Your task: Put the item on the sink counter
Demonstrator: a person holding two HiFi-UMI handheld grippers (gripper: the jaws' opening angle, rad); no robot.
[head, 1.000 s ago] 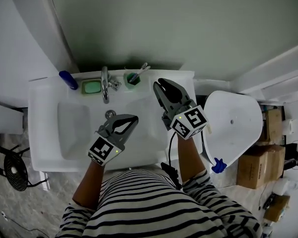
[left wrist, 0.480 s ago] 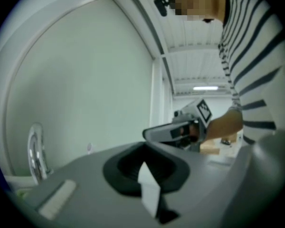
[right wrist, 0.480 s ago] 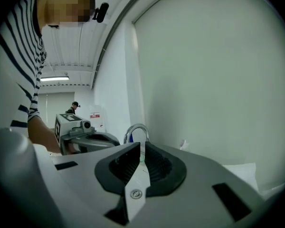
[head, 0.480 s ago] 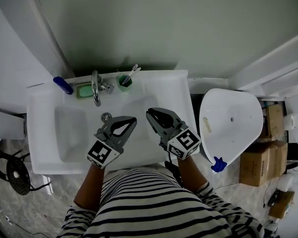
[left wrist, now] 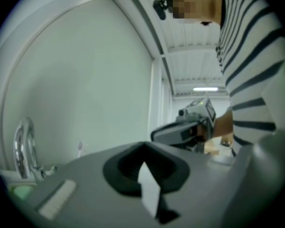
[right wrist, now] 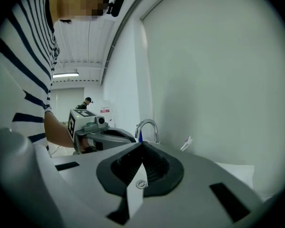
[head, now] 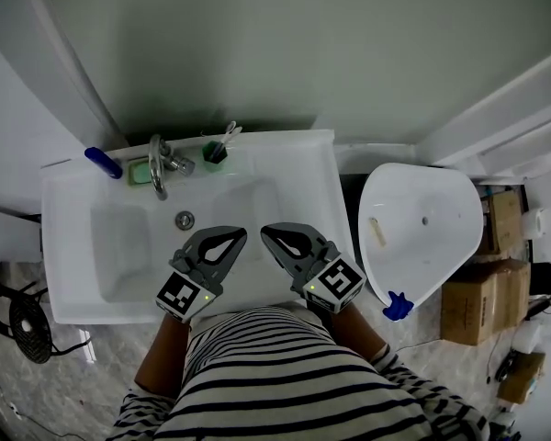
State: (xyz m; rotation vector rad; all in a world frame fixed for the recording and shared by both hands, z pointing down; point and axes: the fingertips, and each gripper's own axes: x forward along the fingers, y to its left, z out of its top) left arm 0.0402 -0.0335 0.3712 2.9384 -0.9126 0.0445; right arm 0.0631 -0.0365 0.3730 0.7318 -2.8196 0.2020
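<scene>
Green toothbrush cup [head: 215, 151], likely the task's item, stands on the sink counter [head: 298, 159] at its back edge, just right of the faucet [head: 157, 165]. Placing looks done. At the front edge, well clear of the cup, the left gripper [head: 238, 234] has its jaws together and empty. The right gripper [head: 265, 232], its jaws just closing, is shut on nothing.

Over the near part of the sink [head: 72, 303], the left hand-held gripper [head: 241, 233] hangs beside the right hand-held gripper [head: 265, 233], whose empty jaws have just been closing.
</scene>
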